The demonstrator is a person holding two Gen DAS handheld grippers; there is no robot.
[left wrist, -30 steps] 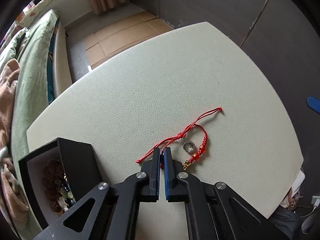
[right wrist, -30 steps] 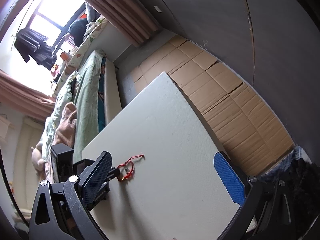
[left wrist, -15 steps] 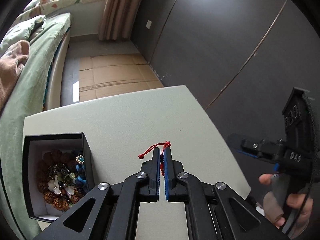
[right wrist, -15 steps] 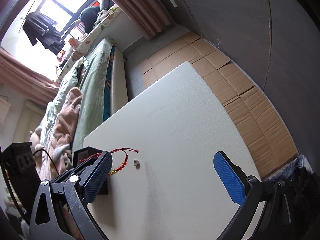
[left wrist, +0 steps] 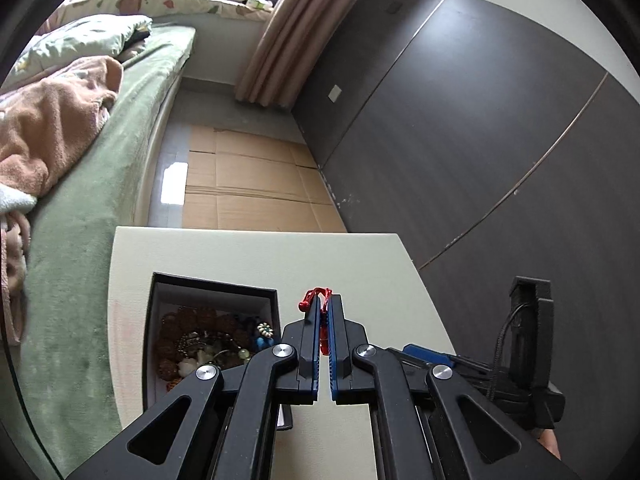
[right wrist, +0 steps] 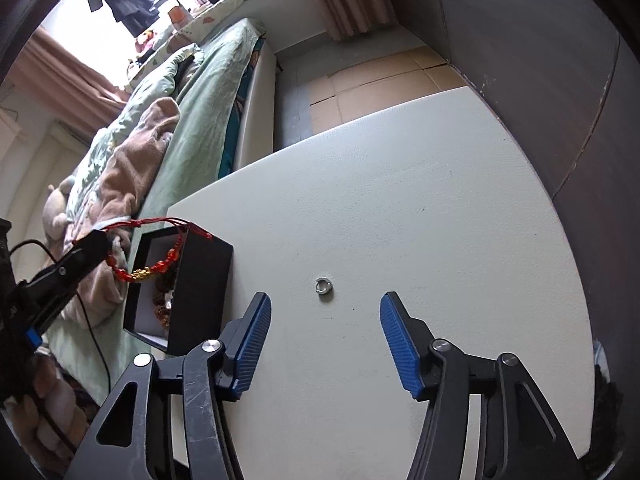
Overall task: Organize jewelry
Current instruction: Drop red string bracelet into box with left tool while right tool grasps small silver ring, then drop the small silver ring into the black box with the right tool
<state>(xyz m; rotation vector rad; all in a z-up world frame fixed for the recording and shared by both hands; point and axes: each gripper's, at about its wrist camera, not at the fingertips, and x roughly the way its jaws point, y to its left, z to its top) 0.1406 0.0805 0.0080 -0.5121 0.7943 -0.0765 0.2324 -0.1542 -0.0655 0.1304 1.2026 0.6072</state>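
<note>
Off-white surface [right wrist: 400,208], matte, lightly textured. Bed [left wrist: 92,208] runs along its far-left side with a green cover; tan fleece blanket [left wrist: 44,128] bunched on top, floral-print pillows [left wrist: 88,36] behind it. Flattened cardboard sheets [left wrist: 248,184] cover the floor between bed and wall. Dark grey panelled wall [left wrist: 460,120] on the right, small white switch plate [left wrist: 335,93] low on it. Pinkish-brown curtain [left wrist: 288,40] hangs at the corner. Bright window [right wrist: 100,12] with dark clothes hanging in front.
</note>
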